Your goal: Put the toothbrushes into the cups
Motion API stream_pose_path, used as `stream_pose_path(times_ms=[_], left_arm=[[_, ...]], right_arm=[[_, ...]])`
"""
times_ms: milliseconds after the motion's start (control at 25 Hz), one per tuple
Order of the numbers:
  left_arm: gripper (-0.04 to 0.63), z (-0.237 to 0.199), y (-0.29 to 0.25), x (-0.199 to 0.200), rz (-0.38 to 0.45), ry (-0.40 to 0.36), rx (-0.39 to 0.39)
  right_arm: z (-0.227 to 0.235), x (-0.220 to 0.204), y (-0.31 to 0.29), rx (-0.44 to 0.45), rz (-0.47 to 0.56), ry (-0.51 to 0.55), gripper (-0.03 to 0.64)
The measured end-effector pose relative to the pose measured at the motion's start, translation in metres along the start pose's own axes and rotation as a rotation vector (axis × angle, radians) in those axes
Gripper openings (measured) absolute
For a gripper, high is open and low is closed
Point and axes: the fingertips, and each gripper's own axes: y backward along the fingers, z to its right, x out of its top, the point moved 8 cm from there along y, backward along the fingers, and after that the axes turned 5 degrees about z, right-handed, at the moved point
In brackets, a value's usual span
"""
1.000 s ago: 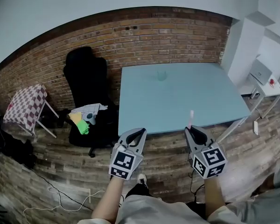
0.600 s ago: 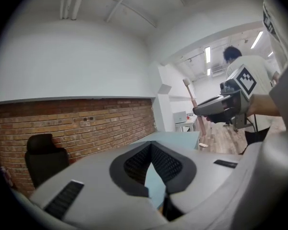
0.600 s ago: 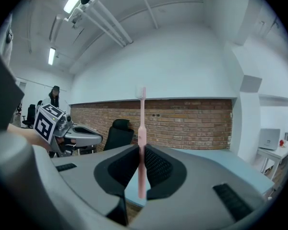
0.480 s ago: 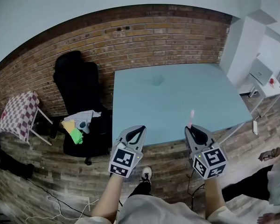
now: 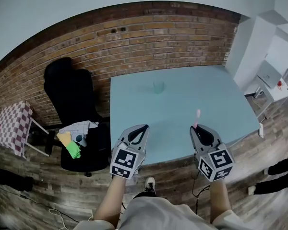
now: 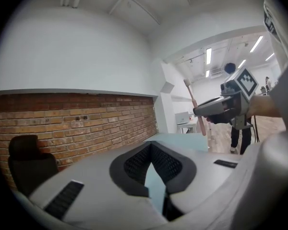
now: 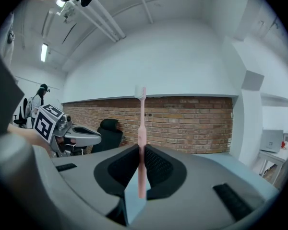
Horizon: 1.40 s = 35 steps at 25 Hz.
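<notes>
My right tongs (image 7: pixel 140 150) are clamped on a pale pink toothbrush (image 7: pixel 142 143). It stands upright between the black pads with its bristle head pointing up and its lower end showing below the grip. In the head view the right tongs (image 5: pixel 198 129) hang at 5 o'clock, and the toothbrush (image 5: pixel 197 118) rises over the near edge of the light-blue surface (image 5: pixel 216 99).

My left tongs (image 6: pixel 151 148) are closed tip to tip with nothing between them. They sit level with the right pair at 7 o'clock (image 5: pixel 143 129), also at the near edge of the surface.

A small translucent green cup (image 5: pixel 158 86) stands alone toward the far side of the surface at about 12 o'clock, well apart from the toothbrush.

Beyond the surface runs a brick wall (image 5: pixel 134 37). A black office chair (image 5: pixel 67 87) stands at 10 o'clock, with cloths and a green item heaped on its seat. A red-and-white chequered stool (image 5: pixel 10 128) stands at 9 o'clock on the plank floor (image 5: pixel 48 186).
</notes>
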Motion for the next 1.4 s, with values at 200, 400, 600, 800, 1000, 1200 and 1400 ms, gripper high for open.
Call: stream_pose_path(times_ms=[200, 400, 600, 800, 1000, 1200, 1400], left_arm=[[0.008, -0.029, -0.028, -0.004, -0.002, 0.013, -0.012], [0.008, -0.057, -0.053, -0.011, -0.003, 0.026, -0.022], [0.008, -0.078, -0.074, -0.016, 0.001, 0.038, -0.037], [0.008, -0.100, -0.088, -0.023, -0.003, 0.050, -0.055], [0.008, -0.117, -0.097, -0.033, -0.012, 0.061, -0.066], [0.008, -0.126, -0.107, -0.038, -0.024, 0.075, -0.058], [0.008, -0.138, -0.121, -0.045, -0.042, 0.083, -0.039]], right_arm=[[0.012, 0.003, -0.038, -0.007, -0.013, 0.001, 0.057], [0.020, 0.001, -0.074, -0.007, -0.027, 0.001, 0.057], [0.025, 0.002, -0.104, -0.007, -0.036, 0.005, 0.057], [0.028, 0.004, -0.130, -0.019, -0.041, 0.002, 0.056], [0.028, 0.002, -0.150, -0.024, -0.053, 0.001, 0.057], [0.036, -0.002, -0.168, -0.012, -0.069, -0.002, 0.057], [0.046, -0.005, -0.195, 0.021, -0.071, -0.008, 0.057]])
